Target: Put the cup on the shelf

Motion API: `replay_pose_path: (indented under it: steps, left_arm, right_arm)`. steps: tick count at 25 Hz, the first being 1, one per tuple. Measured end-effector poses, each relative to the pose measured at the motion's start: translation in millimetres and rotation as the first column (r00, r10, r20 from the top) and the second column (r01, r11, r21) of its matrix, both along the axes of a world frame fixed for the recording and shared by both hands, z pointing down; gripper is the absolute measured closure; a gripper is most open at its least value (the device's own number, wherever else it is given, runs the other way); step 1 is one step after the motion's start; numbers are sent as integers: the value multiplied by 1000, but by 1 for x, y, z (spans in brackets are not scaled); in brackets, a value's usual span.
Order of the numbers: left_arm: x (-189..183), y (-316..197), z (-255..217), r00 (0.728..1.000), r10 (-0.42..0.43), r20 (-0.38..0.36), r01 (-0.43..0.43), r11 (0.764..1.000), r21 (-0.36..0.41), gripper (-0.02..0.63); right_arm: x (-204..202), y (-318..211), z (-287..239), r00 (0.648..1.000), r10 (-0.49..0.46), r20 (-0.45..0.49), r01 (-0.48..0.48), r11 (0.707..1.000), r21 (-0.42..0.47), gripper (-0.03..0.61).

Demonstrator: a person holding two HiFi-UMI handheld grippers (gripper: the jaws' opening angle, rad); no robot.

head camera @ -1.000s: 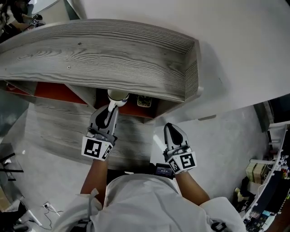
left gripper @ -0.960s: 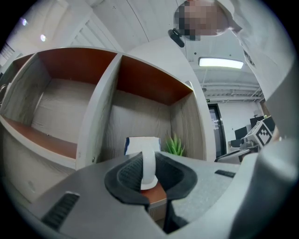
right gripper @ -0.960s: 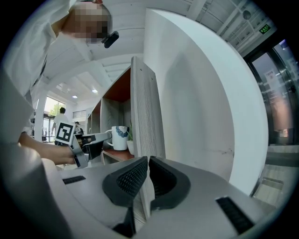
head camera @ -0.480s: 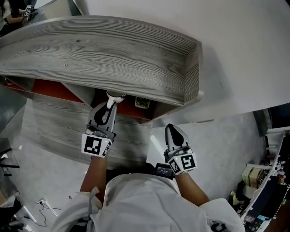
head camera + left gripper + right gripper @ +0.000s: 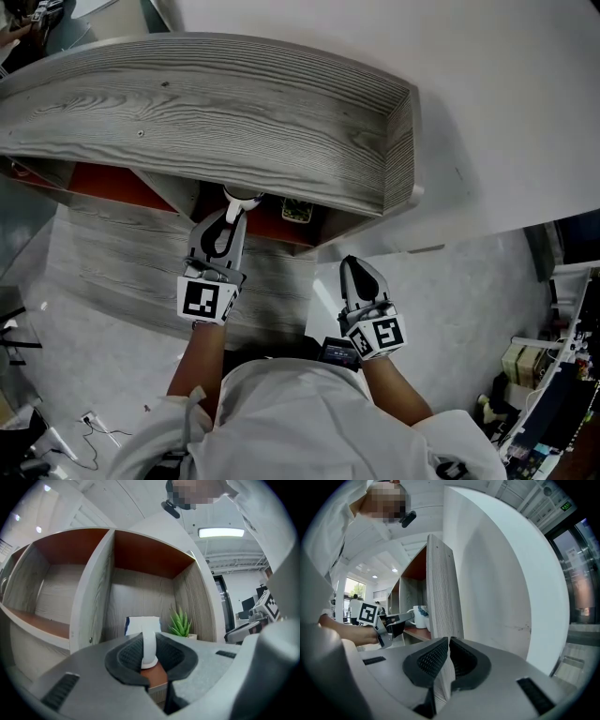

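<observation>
Markings: the left tongs (image 5: pixel 233 210) and the right tongs (image 5: pixel 360 269) each carry a cube faced with a square black-and-white coded marker (image 5: pixel 208 300). The blue print on the cup is too small to read.

Task item: a white ceramic cup (image 5: pixel 136 624) with a blue patch at its upper left edge and a white loop handle (image 5: pixel 149 649). The handle points back toward the left tongs and is clamped between their dark ribbed pads at a narrow setting. The cup body is directly ahead of those tongs' tips. It sits inside the right-hand compartment of the grey wood-grain shelf unit (image 5: pixel 234 122), over the red-brown shelf board (image 5: pixel 153 677). I cannot tell whether its base touches the board.

Beyond the left tongs' tips and to their right, a small green plant in a pale pot (image 5: pixel 180 623) stands near the cup at the back of the same compartment.

The right tongs are outside the unit and apart from it, with their jaws together and nothing between them. The unit's grey side panel (image 5: pixel 440 597) is straight ahead of them.
</observation>
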State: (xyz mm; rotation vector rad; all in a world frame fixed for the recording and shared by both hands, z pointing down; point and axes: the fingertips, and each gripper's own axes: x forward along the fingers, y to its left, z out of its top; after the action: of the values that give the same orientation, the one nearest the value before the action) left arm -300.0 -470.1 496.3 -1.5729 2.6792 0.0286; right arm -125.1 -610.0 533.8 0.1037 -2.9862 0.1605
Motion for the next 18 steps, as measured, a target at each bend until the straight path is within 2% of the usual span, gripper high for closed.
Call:
replay_pose_path:
  steps: [11, 15, 18]
  left_arm:
    - [4, 4, 10, 1000, -21, -9, 20, 999, -37, 541]
    - [6, 5, 1, 1000, -4, 10, 4, 999, -39, 464]
    - [10, 11, -6, 1000, 10, 14, -9, 999, -44, 439]
  right_arm:
    - [1, 16, -2, 1000, -6, 6, 6, 1000, -15, 538]
    - [2, 21, -4, 1000, 6, 11, -5, 1000, -27, 538]
    - [4, 29, -7, 1000, 6, 19, -6, 999, -31, 538]
